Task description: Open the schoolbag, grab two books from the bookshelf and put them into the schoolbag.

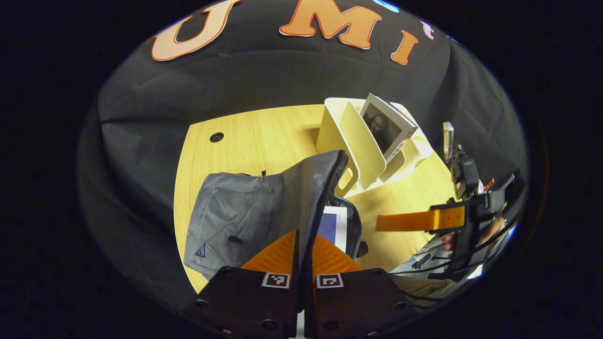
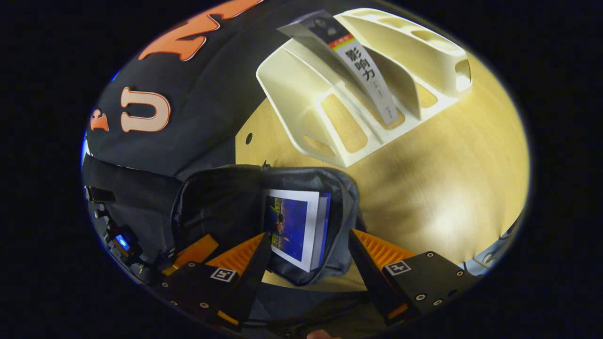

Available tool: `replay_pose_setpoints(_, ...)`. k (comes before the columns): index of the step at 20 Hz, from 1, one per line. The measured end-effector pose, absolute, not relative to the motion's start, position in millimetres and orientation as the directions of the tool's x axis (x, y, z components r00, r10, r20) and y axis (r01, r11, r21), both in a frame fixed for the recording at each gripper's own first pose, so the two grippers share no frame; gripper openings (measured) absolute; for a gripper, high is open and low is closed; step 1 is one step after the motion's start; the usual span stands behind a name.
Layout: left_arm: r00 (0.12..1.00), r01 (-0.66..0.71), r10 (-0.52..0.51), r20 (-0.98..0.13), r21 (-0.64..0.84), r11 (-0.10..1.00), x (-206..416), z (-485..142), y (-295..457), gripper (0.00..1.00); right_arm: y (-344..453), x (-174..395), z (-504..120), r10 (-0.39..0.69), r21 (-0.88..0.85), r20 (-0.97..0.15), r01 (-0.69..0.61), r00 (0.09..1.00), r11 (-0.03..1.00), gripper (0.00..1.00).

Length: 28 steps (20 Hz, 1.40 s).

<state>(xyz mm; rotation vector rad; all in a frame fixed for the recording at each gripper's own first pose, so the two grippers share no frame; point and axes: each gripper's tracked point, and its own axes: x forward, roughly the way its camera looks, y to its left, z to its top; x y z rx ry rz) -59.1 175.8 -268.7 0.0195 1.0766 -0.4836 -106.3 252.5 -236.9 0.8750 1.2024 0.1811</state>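
Wooden tabletop [image 2: 443, 197] carries a grey schoolbag [image 1: 235, 216], unzipped, and a white bookshelf [image 2: 330, 122] just behind it. 1 blue-covered book [image 2: 294, 226] already lies inside the bag. 1 book [image 2: 362, 75] stands in the shelf, left to fetch. Left gripper [image 1: 304, 254] pinches the bag's zipper flap [image 1: 320, 188], holding it up. Right gripper [image 2: 306, 263] is spread wide and empty over the bag mouth.

Schoolbag [image 1: 240, 212]: my gripper view shows grey fabric, a black zip edge and a small dark patch.
Book in the bag [image 2: 294, 226]: deep blue cover, white border.
Bookshelf [image 2: 330, 94]: cream.
Book on the shelf [image 1: 387, 126]: grey cover with a dark monochrome picture; white spine, red band.
Table [image 2: 447, 188]: light yellow wood grain.
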Motion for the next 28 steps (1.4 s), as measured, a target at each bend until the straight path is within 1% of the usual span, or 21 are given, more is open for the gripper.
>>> replay_pose_setpoints(6, 0.386, 0.357, -0.341, -0.857, -0.202, 0.912, -61, -277, 169, 0.06, 184, -77, -208, 0.468, 0.566, -0.798, 0.207, 0.380, 0.798, 0.98)
replay_pose_setpoints(11, 0.388, 0.317, -0.318, -0.865, -0.199, 0.927, -63, -282, 166, 0.07, 141, -43, -190, 0.401, 0.470, -0.840, 0.120, 0.365, 0.875, 0.98)
replay_pose_setpoints(16, 0.386, 0.275, -0.297, -0.873, -0.199, 0.941, -67, -286, 164, 0.06, 112, -3, -169, 0.374, 0.407, -0.860, 0.024, 0.347, 0.913, 0.98)
replay_pose_setpoints(20, 0.391, 0.238, -0.281, -0.876, -0.198, 0.951, -67, -288, 164, 0.06, 109, 27, -166, 0.362, 0.373, -0.872, -0.031, 0.329, 0.927, 0.98)
replay_pose_setpoints(26, 0.392, 0.154, -0.253, -0.884, -0.208, 0.966, -70, -293, 162, 0.06, 103, 71, -192, 0.320, 0.317, -0.908, -0.056, 0.270, 0.947, 0.96)
replay_pose_setpoints(28, 0.390, 0.127, -0.244, -0.888, -0.210, 0.969, -70, -293, 162, 0.06, 104, 78, -204, 0.314, 0.310, -0.917, -0.056, 0.246, 0.949, 0.95)
